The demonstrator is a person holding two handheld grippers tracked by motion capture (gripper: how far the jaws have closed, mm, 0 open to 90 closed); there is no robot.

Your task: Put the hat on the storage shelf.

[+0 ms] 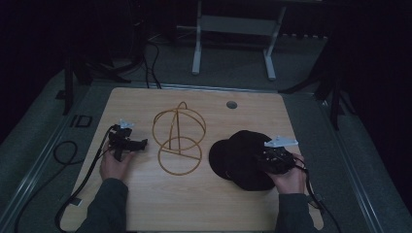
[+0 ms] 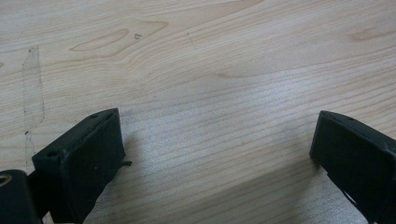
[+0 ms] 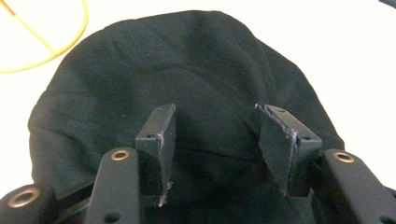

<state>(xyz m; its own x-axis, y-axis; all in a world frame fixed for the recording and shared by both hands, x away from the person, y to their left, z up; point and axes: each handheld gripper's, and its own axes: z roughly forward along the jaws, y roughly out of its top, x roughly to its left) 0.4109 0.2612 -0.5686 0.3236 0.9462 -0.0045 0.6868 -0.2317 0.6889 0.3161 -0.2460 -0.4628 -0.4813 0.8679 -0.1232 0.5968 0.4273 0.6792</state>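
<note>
A black cap (image 1: 239, 156) lies on the right half of the wooden table (image 1: 209, 204). My right gripper (image 1: 261, 160) rests over the cap's right side. In the right gripper view its jaws stand open (image 3: 215, 128) just above the cap's dark cloth (image 3: 187, 60), with nothing pinched between them. A gold wire hat stand (image 1: 179, 141) is upright at the table's middle, and part of its ring (image 3: 52, 57) shows at the upper left of the right gripper view. My left gripper (image 1: 137, 144), held left of the stand, is wide open (image 2: 215, 144) over bare wood (image 2: 210, 56).
A grey round grommet (image 1: 231, 104) sits near the table's far edge. Beyond the table stands a light metal frame (image 1: 233, 29) on the floor. A black cable (image 1: 63, 153) loops off the table's left side. Dark stands flank both sides.
</note>
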